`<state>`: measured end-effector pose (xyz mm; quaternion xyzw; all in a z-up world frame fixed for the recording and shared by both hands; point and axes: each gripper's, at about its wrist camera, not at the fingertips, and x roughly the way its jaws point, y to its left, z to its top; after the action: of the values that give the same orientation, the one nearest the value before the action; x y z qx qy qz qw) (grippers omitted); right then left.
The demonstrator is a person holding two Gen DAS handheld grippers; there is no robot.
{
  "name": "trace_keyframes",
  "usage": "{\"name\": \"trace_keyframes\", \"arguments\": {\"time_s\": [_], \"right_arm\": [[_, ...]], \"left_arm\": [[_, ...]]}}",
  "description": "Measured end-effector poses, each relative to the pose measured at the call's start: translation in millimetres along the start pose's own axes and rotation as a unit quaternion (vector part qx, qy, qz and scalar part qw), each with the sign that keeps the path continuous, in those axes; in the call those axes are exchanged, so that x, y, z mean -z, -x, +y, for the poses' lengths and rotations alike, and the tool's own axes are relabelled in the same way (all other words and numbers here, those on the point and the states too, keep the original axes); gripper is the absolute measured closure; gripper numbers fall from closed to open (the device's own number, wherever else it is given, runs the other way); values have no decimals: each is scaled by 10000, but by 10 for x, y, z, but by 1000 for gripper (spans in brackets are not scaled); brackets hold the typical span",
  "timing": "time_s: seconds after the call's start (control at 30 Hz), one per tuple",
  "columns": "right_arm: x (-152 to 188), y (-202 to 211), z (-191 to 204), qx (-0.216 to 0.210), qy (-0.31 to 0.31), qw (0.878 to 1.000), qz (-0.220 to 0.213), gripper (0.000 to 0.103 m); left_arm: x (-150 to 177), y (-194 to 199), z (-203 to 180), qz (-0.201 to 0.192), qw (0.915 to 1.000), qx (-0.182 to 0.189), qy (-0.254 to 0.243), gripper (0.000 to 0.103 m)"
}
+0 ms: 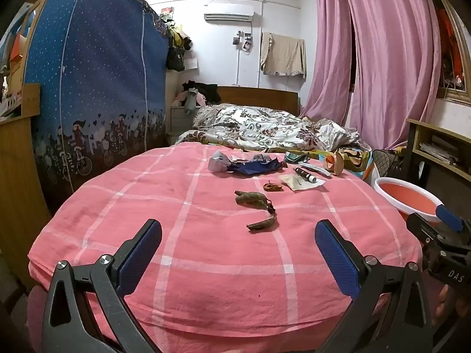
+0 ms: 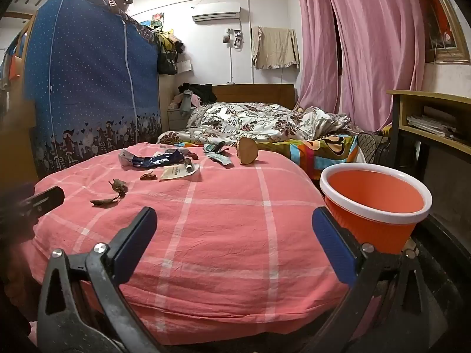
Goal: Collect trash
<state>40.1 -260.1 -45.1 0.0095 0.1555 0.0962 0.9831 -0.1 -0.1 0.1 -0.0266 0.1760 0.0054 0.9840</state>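
My left gripper (image 1: 238, 250) and right gripper (image 2: 234, 247) both gape wide, holding nothing. Dried leaves (image 1: 255, 203), probably, on pink bedspread (image 1: 206, 264); orange bin (image 2: 374, 203) beside it.

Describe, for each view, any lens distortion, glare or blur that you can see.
Left wrist view: fisheye bends the bed into a dome, corners are black, and the leaves are sharp. Right wrist view: same bulge, ceiling glare at the top left, and the left hand-held gripper at the left edge is blurred.
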Motion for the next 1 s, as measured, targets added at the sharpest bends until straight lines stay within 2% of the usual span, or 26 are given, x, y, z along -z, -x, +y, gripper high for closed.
{"name": "trace_keyframes", "arguments": {"time_s": [1.0], "right_arm": [[6, 3, 2, -12, -46, 10000, 11, 17]], "left_arm": [[0, -1, -1, 15, 10000, -2, -3, 1]]}}
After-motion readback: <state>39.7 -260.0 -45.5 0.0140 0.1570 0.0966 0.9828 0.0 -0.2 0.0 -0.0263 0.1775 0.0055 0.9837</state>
